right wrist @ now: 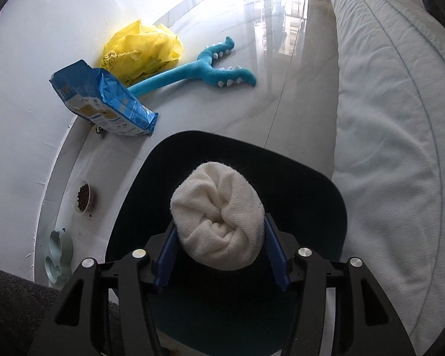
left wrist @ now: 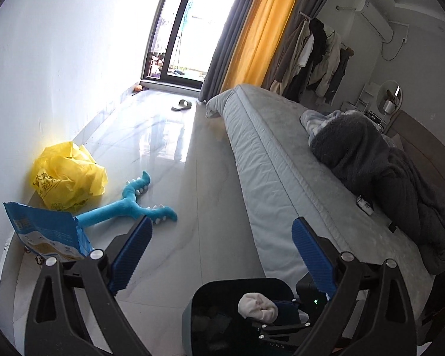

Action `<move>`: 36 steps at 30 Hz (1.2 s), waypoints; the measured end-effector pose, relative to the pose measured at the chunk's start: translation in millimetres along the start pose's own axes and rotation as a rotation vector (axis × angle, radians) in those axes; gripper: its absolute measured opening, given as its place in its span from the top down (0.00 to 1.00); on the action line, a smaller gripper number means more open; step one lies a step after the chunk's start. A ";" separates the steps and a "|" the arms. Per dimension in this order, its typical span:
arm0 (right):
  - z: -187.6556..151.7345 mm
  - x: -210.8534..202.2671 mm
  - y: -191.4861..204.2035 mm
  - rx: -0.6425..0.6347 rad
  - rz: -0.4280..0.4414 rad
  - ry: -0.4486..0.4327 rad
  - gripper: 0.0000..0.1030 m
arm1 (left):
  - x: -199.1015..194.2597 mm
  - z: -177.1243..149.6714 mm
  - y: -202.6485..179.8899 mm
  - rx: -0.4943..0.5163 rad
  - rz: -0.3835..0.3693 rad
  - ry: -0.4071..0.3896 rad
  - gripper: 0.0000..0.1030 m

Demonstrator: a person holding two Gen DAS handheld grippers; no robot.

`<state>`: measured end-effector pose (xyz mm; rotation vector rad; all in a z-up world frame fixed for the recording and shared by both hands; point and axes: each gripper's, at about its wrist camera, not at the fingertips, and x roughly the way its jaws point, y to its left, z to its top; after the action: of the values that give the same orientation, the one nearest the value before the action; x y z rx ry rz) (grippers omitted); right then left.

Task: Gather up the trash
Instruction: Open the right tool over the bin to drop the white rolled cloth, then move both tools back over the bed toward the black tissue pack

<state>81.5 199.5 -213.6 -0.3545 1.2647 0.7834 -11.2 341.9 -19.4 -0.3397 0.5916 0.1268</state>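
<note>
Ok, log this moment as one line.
stage: drop-off | right gripper: rolled white sock between jaws, above dark bin | left gripper: open, empty | floor: yellow plastic bag uncollected

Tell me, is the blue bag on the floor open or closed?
Open: the blue bag's top edge looks torn and gaping as it lies against the wall.

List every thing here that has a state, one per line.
Left tongs: open, empty.
Right tongs: around the rolled sock, over the bin.
Rolled sock: balled up, between the blue pads.
Bin: open-topped, dark inside.
Blue food bag: torn open, lying on its side.
Yellow plastic bag: crumpled against the wall.
Food bowl: partly filled with kibble.
</note>
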 end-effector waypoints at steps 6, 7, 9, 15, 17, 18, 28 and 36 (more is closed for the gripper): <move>-3.9 -1.3 0.9 -0.005 0.010 0.010 0.31 | -10.6 6.1 -11.7 0.031 -0.005 -0.050 0.06; -4.5 -3.3 0.8 -0.004 0.015 0.008 0.29 | -11.5 6.8 -13.9 0.031 -0.011 -0.051 0.06; -5.8 -7.2 0.6 -0.004 0.017 0.000 0.26 | -13.4 8.6 -19.5 0.029 -0.020 -0.056 0.06; -8.4 -34.0 -3.6 -0.001 0.039 -0.057 0.16 | -16.3 12.6 -34.9 0.038 -0.033 -0.072 0.06; -9.6 -47.8 -7.7 0.004 0.048 -0.090 0.14 | -16.2 12.8 -39.9 0.038 -0.038 -0.070 0.06; -10.0 -53.4 -10.1 0.010 0.056 -0.104 0.13 | -16.1 13.5 -43.3 0.037 -0.039 -0.072 0.06; -17.5 -131.7 -47.3 0.062 0.094 -0.334 0.09 | -14.4 15.9 -79.5 0.045 -0.075 -0.077 0.05; -29.0 -175.4 -87.4 0.134 0.085 -0.456 0.07 | -5.4 13.0 -108.6 0.054 -0.103 -0.067 0.05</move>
<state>105.3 62.5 -72.4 -0.0080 0.8995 0.7921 14.3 244.6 23.8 -0.3122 0.5093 0.0228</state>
